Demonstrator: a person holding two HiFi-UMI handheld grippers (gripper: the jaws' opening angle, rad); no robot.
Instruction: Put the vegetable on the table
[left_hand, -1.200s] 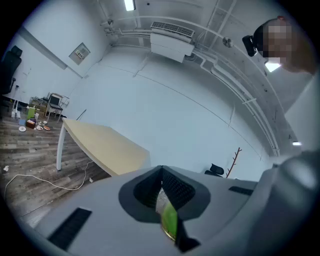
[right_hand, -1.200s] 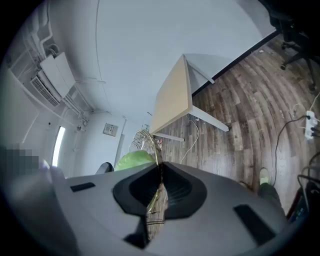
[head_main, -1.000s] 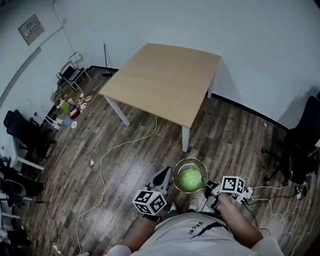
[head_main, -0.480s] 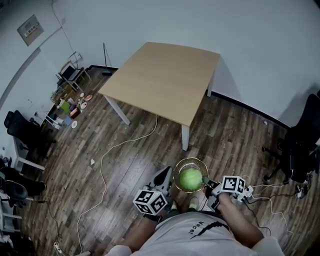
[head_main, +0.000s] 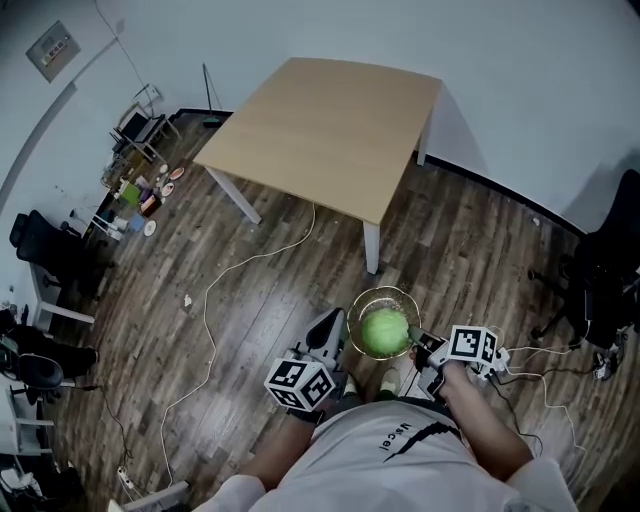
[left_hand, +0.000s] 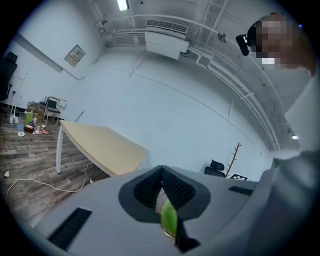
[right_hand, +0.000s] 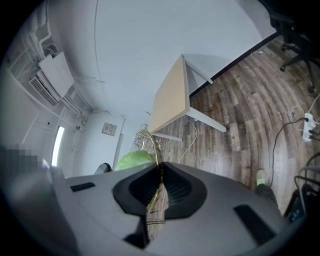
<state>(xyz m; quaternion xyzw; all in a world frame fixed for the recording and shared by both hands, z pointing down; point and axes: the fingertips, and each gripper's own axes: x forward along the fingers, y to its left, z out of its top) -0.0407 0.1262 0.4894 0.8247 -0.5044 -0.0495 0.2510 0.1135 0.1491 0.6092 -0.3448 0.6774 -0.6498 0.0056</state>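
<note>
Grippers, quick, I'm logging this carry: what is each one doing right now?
Left gripper: shut on the glass bowl's rim.
Right gripper: shut on the same bowl's rim, opposite side.

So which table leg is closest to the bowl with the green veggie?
The white leg under the table's near corner, just ahead of the bowl. The other two visible legs stand farther off, one left, one by the wall.
</note>
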